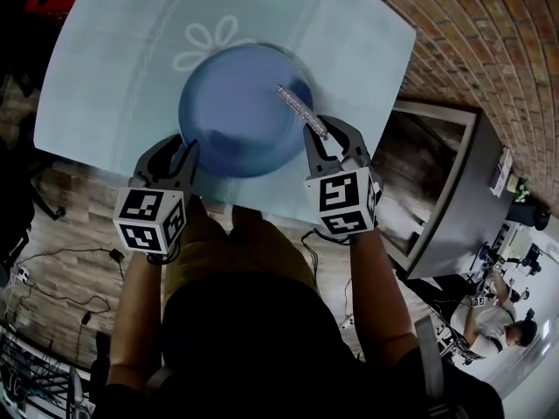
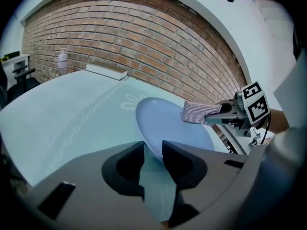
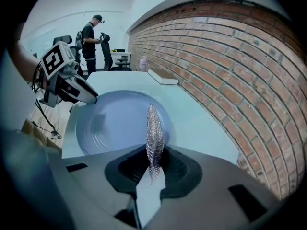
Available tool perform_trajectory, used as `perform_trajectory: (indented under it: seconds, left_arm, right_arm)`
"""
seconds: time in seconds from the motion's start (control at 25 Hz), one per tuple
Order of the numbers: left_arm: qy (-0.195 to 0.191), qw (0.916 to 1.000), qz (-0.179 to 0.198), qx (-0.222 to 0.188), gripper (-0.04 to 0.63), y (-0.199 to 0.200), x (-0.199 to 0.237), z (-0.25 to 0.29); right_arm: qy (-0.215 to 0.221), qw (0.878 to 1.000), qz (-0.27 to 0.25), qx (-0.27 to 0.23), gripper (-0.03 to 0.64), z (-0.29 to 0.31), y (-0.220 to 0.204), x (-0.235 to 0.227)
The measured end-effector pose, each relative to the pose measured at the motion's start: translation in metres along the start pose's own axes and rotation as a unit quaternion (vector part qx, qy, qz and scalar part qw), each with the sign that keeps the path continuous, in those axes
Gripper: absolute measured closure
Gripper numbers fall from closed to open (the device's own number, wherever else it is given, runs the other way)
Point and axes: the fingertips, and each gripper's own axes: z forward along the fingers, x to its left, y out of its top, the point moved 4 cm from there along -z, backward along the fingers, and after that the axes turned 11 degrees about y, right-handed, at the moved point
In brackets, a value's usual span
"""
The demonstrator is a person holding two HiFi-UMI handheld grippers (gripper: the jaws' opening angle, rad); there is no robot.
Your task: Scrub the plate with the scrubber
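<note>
You had the blue plate [image 1: 234,120] lying flat on the pale tabletop [image 1: 96,85], close to the edge nearest you, and everything else sat around that plate. Your left gripper [image 2: 153,150] was at the plate's near-left rim, its jaws clamped on that rim, which ran straight into the narrow gap between them. Your right gripper [image 3: 153,153] was at the plate's near-right side, jaws clenched on the scrubber [image 3: 153,128], a silvery mesh pad held edge-on so that it stuck out past the jaw tips. From above, the scrubber reached in over the right part of the plate, slanting toward the plate's far rim; whether its tip actually touched the plate's surface could not be told. A white flower pattern [image 1: 206,42] printed on the tabletop showed just beyond the plate's far-left rim, partly covered by it. A brick wall [image 3: 230,71] ran along the tabletop's edge to the right of the plate. Well beyond the plate on its far side, a small bottle [image 2: 62,61] stood near that wall, and a person [image 3: 90,35] stood farther off in the room, past the tabletop's far end.
</note>
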Motion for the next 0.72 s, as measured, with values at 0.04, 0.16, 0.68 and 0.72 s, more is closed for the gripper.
perform_trajectory:
  seconds: [0.04,0.16,0.68,0.72]
  left_arm:
    - [0.0,1.0,0.0,0.0,0.469,0.0,0.0,0.0]
    - [-0.002,1.0,0.001,0.001,0.469,-0.001,-0.001,-0.001]
    - [0.002,1.0,0.007,0.002,0.469,-0.004,-0.003,-0.002]
    - [0.003,1.0,0.009,0.002,0.469,-0.004,-0.004,-0.002]
  right_arm:
    - [0.006,1.0,-0.004,0.005,0.525,-0.001,-0.002,0.003]
    - [0.027,0.999,-0.011,0.018,0.525,-0.006,-0.007,0.013]
    - [0.113,0.992,0.017,0.045,0.525,-0.018,-0.018,0.055]
    - [0.123,0.991,0.02,0.046,0.525,-0.019,-0.019,0.058]
